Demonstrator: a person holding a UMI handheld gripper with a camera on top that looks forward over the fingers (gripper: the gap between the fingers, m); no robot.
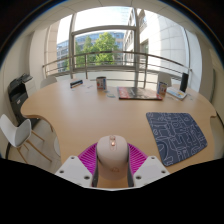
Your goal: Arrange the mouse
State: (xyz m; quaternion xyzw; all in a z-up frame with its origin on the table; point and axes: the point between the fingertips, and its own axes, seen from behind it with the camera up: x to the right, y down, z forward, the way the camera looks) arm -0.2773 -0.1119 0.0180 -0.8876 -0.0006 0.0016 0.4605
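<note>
A chair [18, 135] stands at the counter's [90, 115] left edge. The tool [112, 160] is clenched on the mouse [113, 158], both fingers pressing its sides, above bare wood. The patterned mouse pad [180, 135] lies right; a slack squeeze could drop the mouse short of it

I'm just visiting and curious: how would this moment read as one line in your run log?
gripper: shut on mouse | mouse: held above table | mouse pad: ahead, right, bare
</note>
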